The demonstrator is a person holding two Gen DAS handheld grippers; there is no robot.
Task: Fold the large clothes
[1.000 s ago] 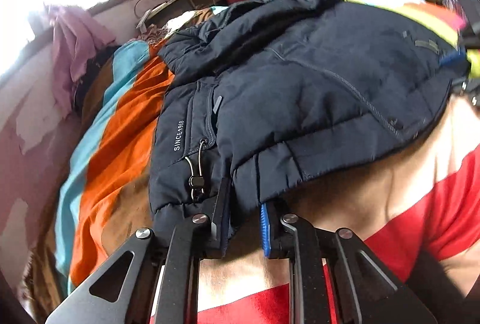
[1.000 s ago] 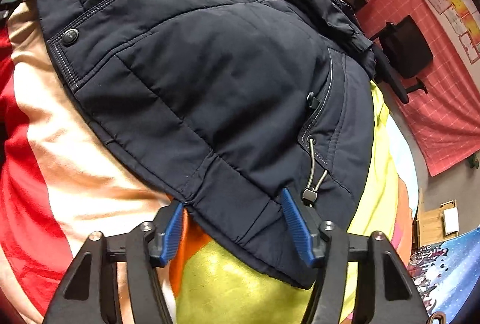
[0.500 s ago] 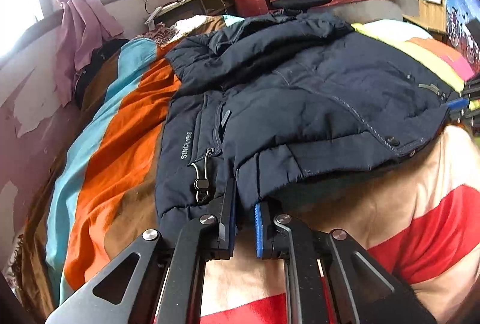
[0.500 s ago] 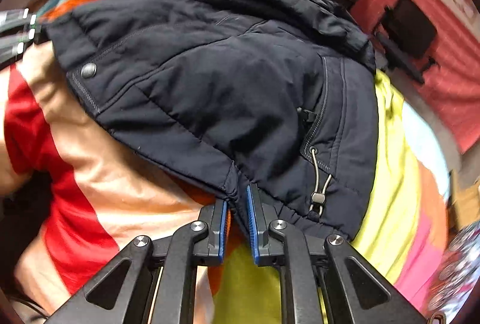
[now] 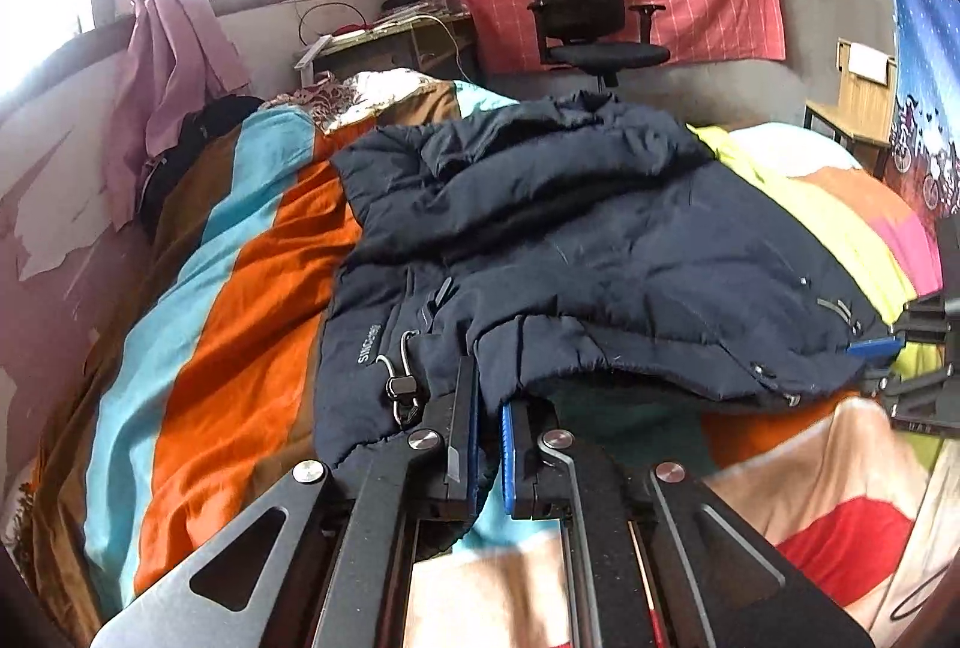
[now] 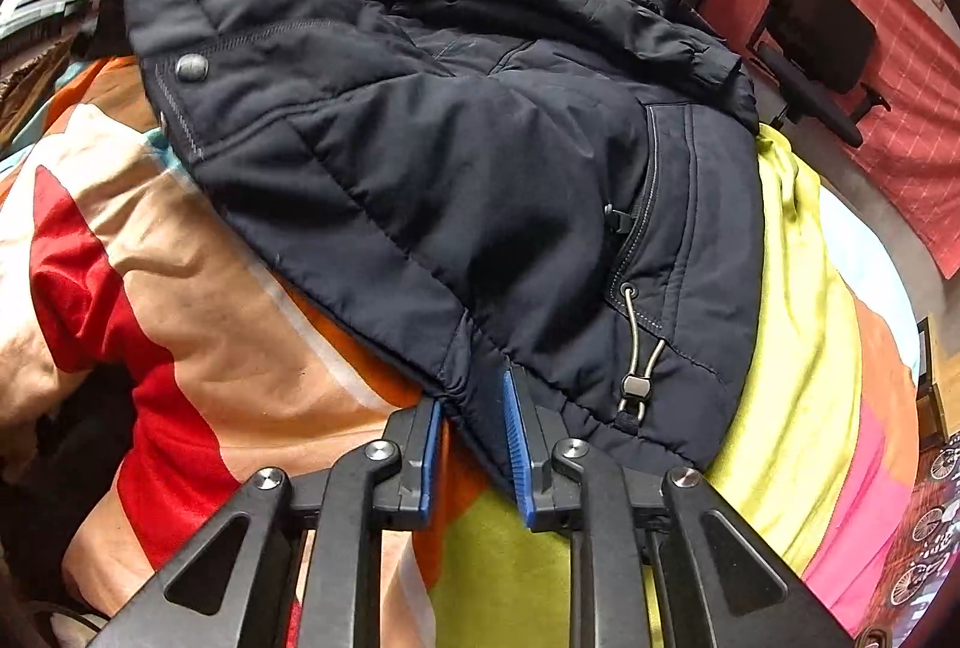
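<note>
Left hand-held gripper [image 5: 487, 438] – clamped on jacket [image 5: 600, 252] hem | right hand-held gripper [image 6: 474, 444] – pinching hem, tilted down

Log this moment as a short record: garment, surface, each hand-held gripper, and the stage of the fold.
garment: navy padded jacket, spread out, bottom hem nearest the cameras
surface: striped bedspread
left hand-held gripper: shut on the hem beside a drawcord toggle
right hand-held gripper: jaws just reopened slightly, the hem's other corner between them and held up
stage: hem lifted, not yet folded over
</note>
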